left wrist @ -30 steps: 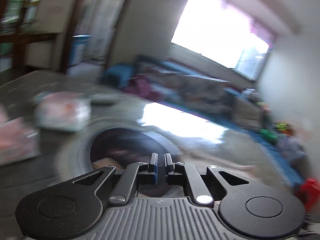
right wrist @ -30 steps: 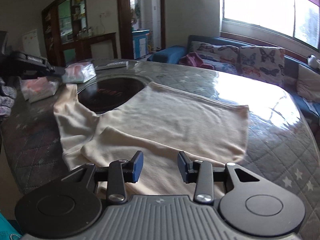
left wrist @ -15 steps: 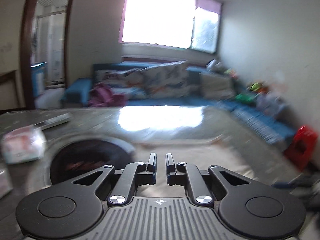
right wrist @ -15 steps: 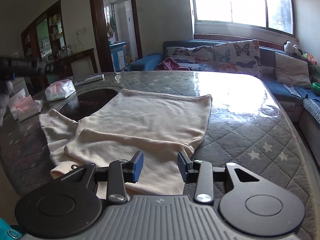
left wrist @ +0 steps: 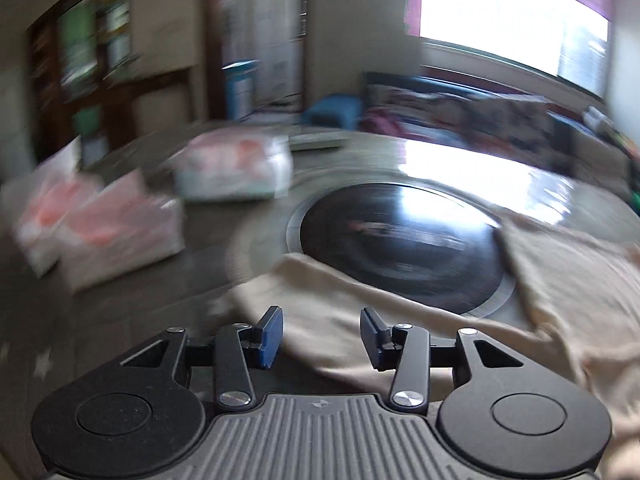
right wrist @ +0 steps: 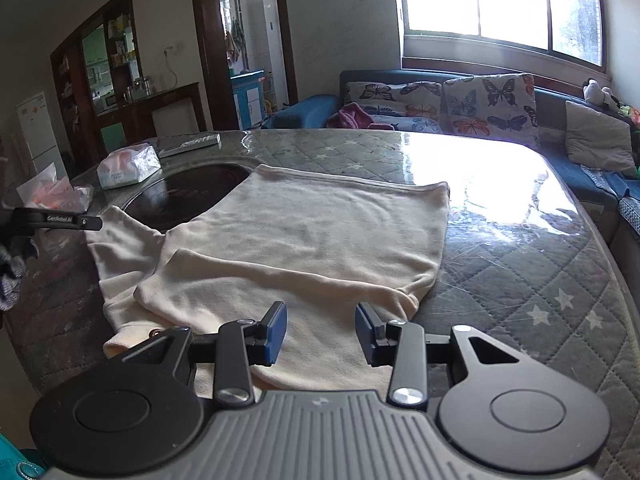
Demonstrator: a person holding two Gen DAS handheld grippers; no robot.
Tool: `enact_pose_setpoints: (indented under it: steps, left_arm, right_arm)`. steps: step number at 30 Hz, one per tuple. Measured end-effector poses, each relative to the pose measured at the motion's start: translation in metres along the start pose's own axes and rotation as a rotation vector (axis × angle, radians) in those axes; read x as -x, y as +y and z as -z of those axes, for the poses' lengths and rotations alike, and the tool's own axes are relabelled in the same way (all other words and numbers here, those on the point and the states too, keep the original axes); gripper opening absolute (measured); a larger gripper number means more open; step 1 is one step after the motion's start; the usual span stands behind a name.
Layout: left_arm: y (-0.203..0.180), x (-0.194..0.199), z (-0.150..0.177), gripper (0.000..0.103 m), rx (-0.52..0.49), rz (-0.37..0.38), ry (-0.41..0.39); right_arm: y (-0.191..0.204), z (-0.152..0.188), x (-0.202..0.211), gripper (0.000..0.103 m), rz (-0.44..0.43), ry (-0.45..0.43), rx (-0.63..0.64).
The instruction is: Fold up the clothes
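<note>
The cream shirt (right wrist: 304, 240) lies just ahead of both empty, spread claws, left claw (left wrist: 321, 338) and right claw (right wrist: 321, 334).

I am in a home living room: blue sofa (right wrist: 560, 108) with butterfly cushions (right wrist: 490, 106), window (right wrist: 500, 4), wooden cabinet (right wrist: 104, 72), quilted tabletop (right wrist: 540, 280).

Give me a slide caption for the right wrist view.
Open right gripper poised over a partly folded cream shirt on the quilted table.

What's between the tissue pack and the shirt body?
In the right wrist view, the dark round inset in the table lies between the tissue pack and the shirt, whose edge overlaps it.
</note>
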State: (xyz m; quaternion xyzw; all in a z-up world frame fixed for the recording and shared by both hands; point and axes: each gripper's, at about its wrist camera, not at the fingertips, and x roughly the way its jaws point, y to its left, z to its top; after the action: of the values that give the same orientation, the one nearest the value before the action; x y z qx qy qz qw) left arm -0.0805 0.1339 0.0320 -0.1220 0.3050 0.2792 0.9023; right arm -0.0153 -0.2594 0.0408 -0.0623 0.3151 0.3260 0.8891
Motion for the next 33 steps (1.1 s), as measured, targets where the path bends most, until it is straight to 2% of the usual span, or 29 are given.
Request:
enact_pose_setpoints:
  steps: [4, 9, 10, 11, 13, 14, 24, 33]
  left_arm:
    - [0.024, -0.015, -0.003, 0.045, 0.129, -0.045, 0.011]
    - [0.035, -0.020, -0.005, 0.042, 0.188, -0.027, -0.005]
    - [0.036, -0.021, -0.005, 0.034, 0.190, -0.022, -0.006]
    - [0.036, -0.021, -0.006, 0.021, 0.188, -0.017, -0.007]
    - [0.035, -0.020, -0.006, 0.010, 0.188, 0.003, -0.009]
    - [0.030, -0.014, -0.009, 0.007, 0.186, 0.044, -0.016]
    - [-0.026, 0.048, -0.032, 0.006, 0.151, 0.446, -0.075]
    - [-0.119, 0.078, 0.005, 0.006, -0.044, 0.745, 0.054]
  right_arm:
    - [0.005, -0.004, -0.004, 0.038, 0.003, 0.012, 0.011]
    - [0.010, -0.009, -0.008, 0.038, 0.008, 0.021, 0.022]
    - [0.011, -0.009, -0.008, 0.038, 0.008, 0.021, 0.024]
    - [0.011, -0.010, -0.008, 0.038, 0.008, 0.020, 0.025]
    - [0.013, -0.011, -0.008, 0.038, 0.009, 0.017, 0.027]
    - [0.013, -0.011, -0.007, 0.038, 0.009, 0.016, 0.026]
    - [0.003, -0.008, 0.004, 0.038, 0.019, -0.012, -0.011]
    - [-0.017, -0.004, 0.020, 0.038, 0.030, -0.050, -0.073]
